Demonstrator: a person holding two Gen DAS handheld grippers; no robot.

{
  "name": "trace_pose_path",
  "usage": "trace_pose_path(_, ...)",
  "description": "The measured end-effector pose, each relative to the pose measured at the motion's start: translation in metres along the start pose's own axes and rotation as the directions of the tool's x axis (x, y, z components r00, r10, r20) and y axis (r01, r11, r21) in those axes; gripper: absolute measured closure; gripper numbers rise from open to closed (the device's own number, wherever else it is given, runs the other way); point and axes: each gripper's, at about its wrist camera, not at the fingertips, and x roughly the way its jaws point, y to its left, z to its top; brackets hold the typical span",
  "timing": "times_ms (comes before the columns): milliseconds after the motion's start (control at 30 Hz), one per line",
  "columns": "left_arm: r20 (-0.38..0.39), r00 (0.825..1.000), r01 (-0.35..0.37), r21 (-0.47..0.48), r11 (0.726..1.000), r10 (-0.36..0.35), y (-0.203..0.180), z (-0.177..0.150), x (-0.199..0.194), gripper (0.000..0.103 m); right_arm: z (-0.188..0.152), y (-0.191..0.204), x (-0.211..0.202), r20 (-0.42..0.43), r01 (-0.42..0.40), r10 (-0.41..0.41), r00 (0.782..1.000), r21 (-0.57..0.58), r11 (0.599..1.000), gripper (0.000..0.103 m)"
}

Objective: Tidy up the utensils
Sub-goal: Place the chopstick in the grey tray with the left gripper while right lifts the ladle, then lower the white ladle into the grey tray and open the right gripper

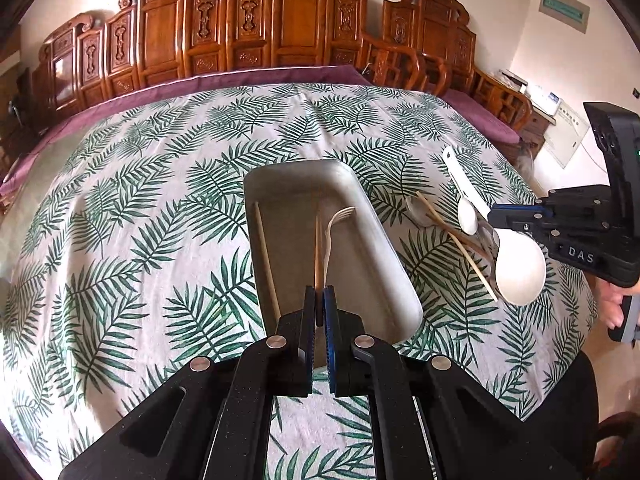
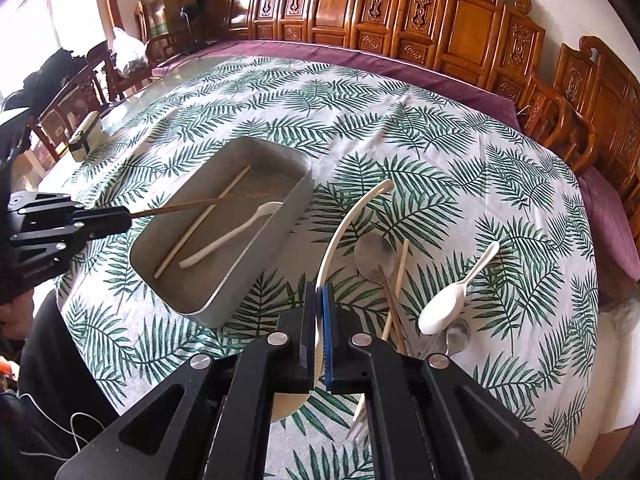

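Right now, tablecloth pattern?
Green fern leaves on off-white tablecloth; clearest in the right wrist view.

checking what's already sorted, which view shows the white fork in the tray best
The right wrist view: the white fork lies full length on the metal tray floor, beside a pale chopstick. In the left wrist view the fork is foreshortened, its lower handle hidden behind the left gripper.

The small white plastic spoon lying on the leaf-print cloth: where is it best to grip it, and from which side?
Probably grip the small white plastic spoon at mid-handle from above. The slim handle lies clear on the leaf-print cloth, while its bowl rests against a metal spoon.
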Motion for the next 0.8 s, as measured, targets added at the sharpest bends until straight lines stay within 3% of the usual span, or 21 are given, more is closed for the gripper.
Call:
trace_pose_path(267, -0.003, 1.000, 0.028, -0.014, 1.000, -0.028, 0.000, 0.008, 0.007, 0.099, 0.014, 0.016, -0.002, 0.021, -0.032, 0.032, 0.999, -0.009, 0.999, 0.099)
trace_pose_path(400, 0.013, 0.999, 0.032, -0.016, 0.999, -0.032, 0.002, 0.013, 0.003, 0.081, 0.022, 0.024, -0.001, 0.029, -0.055, 0.055, 0.998, -0.010, 0.998, 0.099)
trace_pose_path(533, 0.028, 0.999, 0.029, -0.025, 0.999, -0.028, 0.008, 0.015, -0.005, 0.079, 0.031, 0.035, 0.002, 0.035, -0.079, 0.079, 0.996, -0.017, 0.997, 0.099)
trace_pose_path(800, 0.055, 0.998, -0.009, -0.054, 0.999, 0.012, 0.031, 0.016, -0.019, 0.065, 0.054, 0.066, 0.019, 0.039, -0.106, 0.108, 0.993, -0.046, 0.993, 0.099)
